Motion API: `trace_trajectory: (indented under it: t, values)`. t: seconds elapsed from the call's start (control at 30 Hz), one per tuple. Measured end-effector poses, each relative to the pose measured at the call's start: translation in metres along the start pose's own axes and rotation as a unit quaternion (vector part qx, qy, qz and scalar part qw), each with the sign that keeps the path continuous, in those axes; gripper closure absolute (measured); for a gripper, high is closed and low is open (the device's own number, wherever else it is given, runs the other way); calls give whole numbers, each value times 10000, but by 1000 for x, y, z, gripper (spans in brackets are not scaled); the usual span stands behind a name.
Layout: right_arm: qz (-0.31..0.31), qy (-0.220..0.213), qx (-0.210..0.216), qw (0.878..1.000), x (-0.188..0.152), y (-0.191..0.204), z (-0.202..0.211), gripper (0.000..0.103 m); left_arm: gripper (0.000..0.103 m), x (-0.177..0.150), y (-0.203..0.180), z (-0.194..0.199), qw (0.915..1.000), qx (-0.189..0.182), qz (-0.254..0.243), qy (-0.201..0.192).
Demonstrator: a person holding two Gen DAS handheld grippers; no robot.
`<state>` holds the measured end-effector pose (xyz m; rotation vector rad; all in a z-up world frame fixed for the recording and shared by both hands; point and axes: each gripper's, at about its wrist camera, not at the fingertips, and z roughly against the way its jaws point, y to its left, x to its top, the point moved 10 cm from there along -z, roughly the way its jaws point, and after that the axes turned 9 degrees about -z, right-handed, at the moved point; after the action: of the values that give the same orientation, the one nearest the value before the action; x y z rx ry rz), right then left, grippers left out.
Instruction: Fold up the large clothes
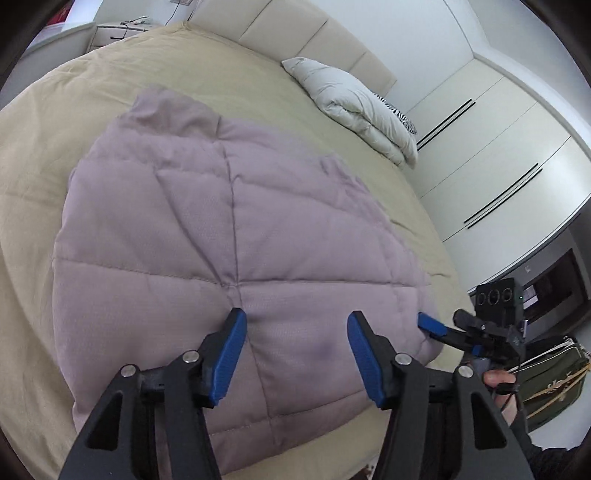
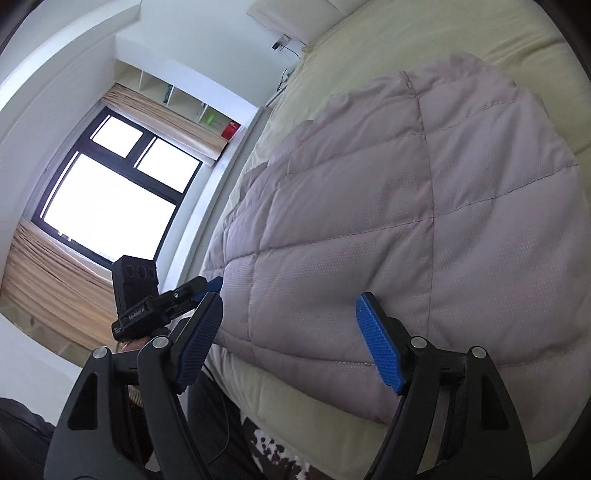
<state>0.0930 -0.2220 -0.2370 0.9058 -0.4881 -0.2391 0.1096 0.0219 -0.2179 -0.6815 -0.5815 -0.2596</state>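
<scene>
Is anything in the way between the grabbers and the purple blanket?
Nothing visible. The left gripper and right gripper are both open just above the near edge of the purple quilt, with only air between fingers and fabric.

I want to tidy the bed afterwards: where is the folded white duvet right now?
In the left wrist view, the folded white duvet lies on the bed's far right side, beside the headboard and beyond the pink quilt.

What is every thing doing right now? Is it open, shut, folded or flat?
Left gripper: open, fingers holding nothing.
Right gripper: open, fingers holding nothing.
Pink quilt: folded, lying flat on the bed.
White duvet: folded, by the headboard.
Wardrobe doors: shut.
Curtains: drawn aside.
</scene>
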Motion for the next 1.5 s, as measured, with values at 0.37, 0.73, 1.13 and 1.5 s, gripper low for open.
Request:
trace_trajectory:
  t: [0.37, 0.73, 1.13, 1.5]
  values:
    - [-907, -1349, -846, 9831, 26, -92, 101, 34, 52, -15, 29, 36, 9983, -30, 445, -366]
    - [1186, -2966, -3007, 8986, 21, 8, 158, 24, 0, 18, -31, 129, 9343, 2823, -1128, -1860]
    - [1749, -3104, -3064, 8827, 19, 171, 146, 7, 0, 55, -118, 188, 8755, 3859, -1566, -2450]
    - [1482, -2386, -3419, 8968, -28, 222, 164, 7, 0, 31, -138, 175, 9242, 3469, -962, -1276]
